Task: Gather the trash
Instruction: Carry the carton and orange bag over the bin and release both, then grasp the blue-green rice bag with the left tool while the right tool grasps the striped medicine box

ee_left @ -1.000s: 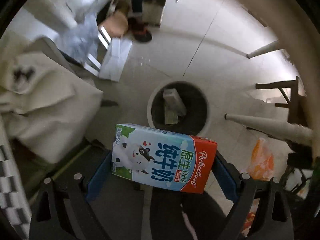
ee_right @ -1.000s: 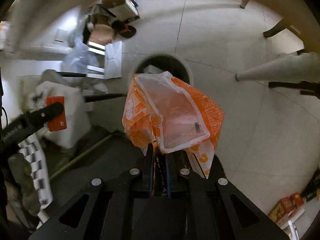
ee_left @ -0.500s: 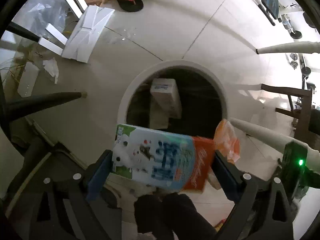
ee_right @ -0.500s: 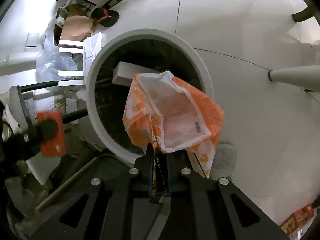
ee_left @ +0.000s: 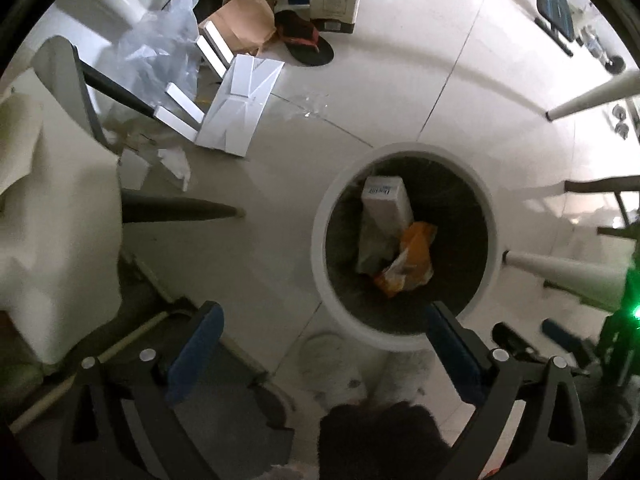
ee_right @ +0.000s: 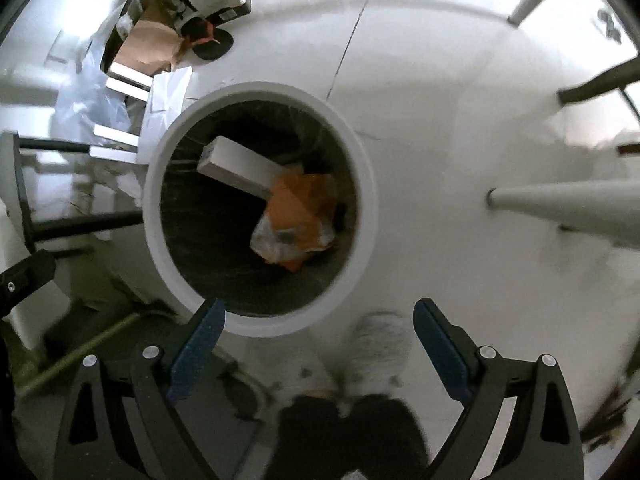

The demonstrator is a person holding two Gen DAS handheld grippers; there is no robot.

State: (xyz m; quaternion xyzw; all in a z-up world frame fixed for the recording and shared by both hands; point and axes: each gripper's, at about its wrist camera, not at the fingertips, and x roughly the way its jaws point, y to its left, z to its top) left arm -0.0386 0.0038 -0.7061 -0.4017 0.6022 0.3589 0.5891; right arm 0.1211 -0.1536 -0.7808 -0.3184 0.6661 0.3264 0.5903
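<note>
Left wrist: we see the left claw (ee_left: pixel 324 350) wide, empty, jaws just opened — orange wrapper (ee_left: pixel 408 258) in the bin (ee_left: pixel 320 216). Right wrist: right claw (ee_right: pixel 316 344) just opened, empty — drop done; floor litter (ee_left: pixel 236 108) left.

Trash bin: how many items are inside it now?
2 clearly: a white carton at the far side and an orange bag against it. A pale shape beneath the carton may be a third.
</note>
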